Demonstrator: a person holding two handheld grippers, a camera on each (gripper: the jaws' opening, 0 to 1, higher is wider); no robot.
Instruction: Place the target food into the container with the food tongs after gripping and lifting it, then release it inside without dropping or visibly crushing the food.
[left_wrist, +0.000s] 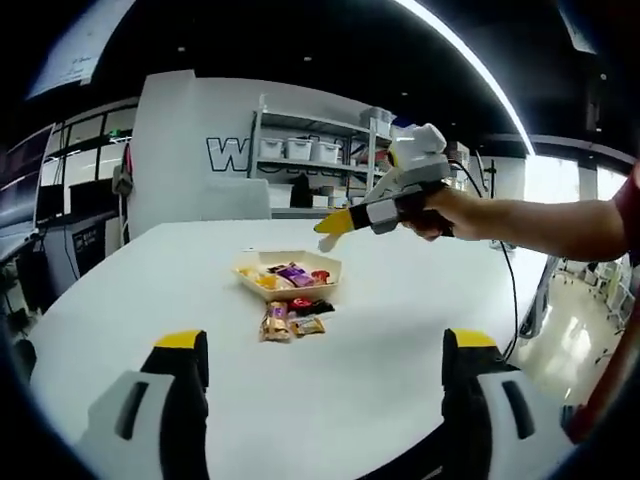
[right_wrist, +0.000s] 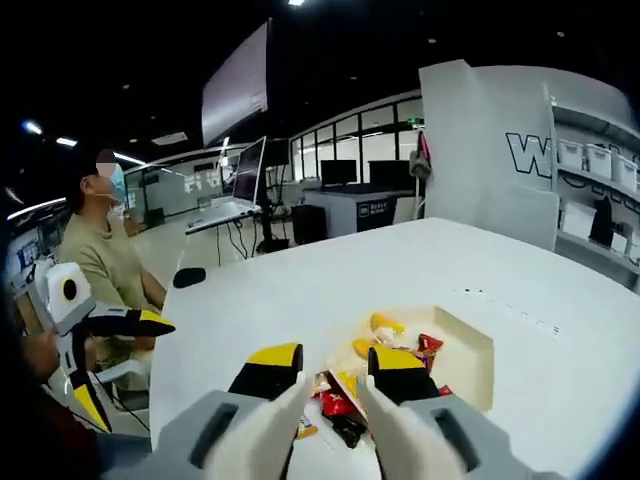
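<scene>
Hovering is where you stand now: approach step, nothing gripped yet, no food lifted.

Right gripper (right_wrist: 335, 375): jaws apart with nothing between them, hanging above the loose snack packets (right_wrist: 335, 405) that lie on the white table (right_wrist: 300, 290) just short of the tray (right_wrist: 470, 350). In the left gripper view the same right gripper (left_wrist: 335, 228) hangs over the far rim of the tray (left_wrist: 290, 275), held by your hand (left_wrist: 445, 212).

Left gripper (left_wrist: 325, 365): jaws wide apart and empty, well back from the tray; the packets (left_wrist: 292, 318) lie ahead of it, between the jaws' line of sight and the tray. In the right gripper view the left gripper (right_wrist: 115, 325) sits off to the left, near the table edge.

Food tongs: I cannot find any in either picture. Which packet is the target I cannot tell.

Next move, as I judge it: lower the right jaws onto one loose packet, close gently enough not to crush it, lift clear, carry over the tray wall.

Count:
- trays: one, already holding several wrapped snacks (exact number too small to tell)
- loose packets outside the tray: about four
- grippers: two
- seated person (right_wrist: 100, 250) beyond the table: one
</scene>
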